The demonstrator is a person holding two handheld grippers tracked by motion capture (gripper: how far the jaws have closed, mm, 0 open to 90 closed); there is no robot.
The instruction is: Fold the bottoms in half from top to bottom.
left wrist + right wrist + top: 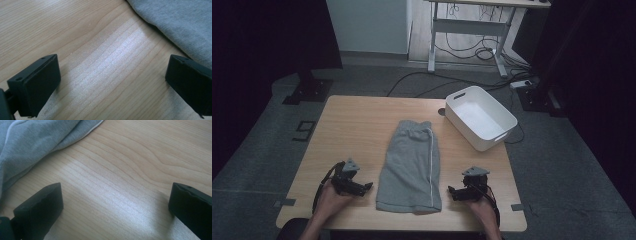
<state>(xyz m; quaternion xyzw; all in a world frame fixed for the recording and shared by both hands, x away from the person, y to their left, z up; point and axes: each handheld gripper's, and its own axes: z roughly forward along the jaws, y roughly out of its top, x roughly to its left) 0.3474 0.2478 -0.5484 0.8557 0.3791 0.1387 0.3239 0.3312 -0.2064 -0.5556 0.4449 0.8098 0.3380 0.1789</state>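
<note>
Shorts (410,167) lie flat on the table (357,125) between my two tongs, waistband at the far end and hem at the near end, folded lengthwise with a white stripe along the edge facing my right gripper (457,192). My left gripper (364,187) rests on the wood just beside the cloth's other long edge. Both have their jaws spread as wide as they go and grip nothing; in the left gripper view (112,75) bare wood lies between the jaws with grey fabric just beyond the right-hand one, and in the right gripper view (115,195) the cloth sits up and to the left of the left-hand jaw. A white bin (480,117) stands well beyond my right gripper, at the far corner. I judge the folding is midway: the next fold has not begun. Next I would slide each gripper inward to the near hem corners, pinch through every layer, then lift and carry the hem toward the waistband, keeping both sides level so the fabric does not skew
</note>
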